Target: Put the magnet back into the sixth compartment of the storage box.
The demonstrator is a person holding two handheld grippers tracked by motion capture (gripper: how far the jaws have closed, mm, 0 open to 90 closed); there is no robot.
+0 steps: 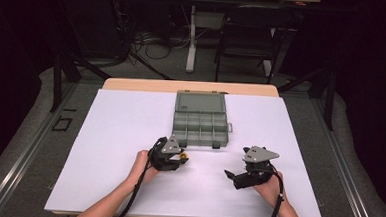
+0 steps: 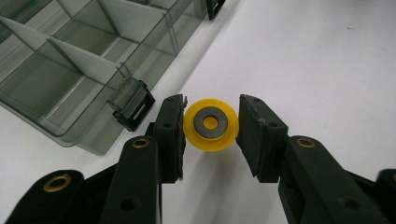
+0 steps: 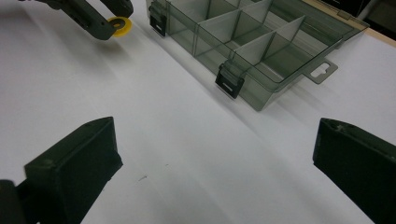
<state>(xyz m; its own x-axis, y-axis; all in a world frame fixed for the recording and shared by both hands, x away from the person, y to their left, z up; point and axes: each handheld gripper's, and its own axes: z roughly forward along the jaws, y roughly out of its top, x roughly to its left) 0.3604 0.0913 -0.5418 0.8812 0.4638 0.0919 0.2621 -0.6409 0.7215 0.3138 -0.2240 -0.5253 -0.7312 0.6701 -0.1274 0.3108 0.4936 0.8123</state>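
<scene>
While the left claw (image 2: 211,122) pinched the yellow wheel (image 2: 211,124), the right claw (image 3: 212,172) stood spread, idle; next, I judged, a lift into the organiser box (image 1: 201,120).

The left tongs (image 2: 211,125) pinch a yellow wheel (image 2: 211,124) — just beside the clear compartment box (image 2: 70,74) — over white paper (image 2: 303,56).

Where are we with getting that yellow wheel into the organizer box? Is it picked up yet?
Done: the organizer box lies open, its compartments looking empty. In hand: the left gripper has the yellow wheel between its jaws, both pads against its rim, just short of the box's front edge. The right gripper is open over bare white table, holding nothing. Left: carry the wheel over a compartment and release it.
</scene>
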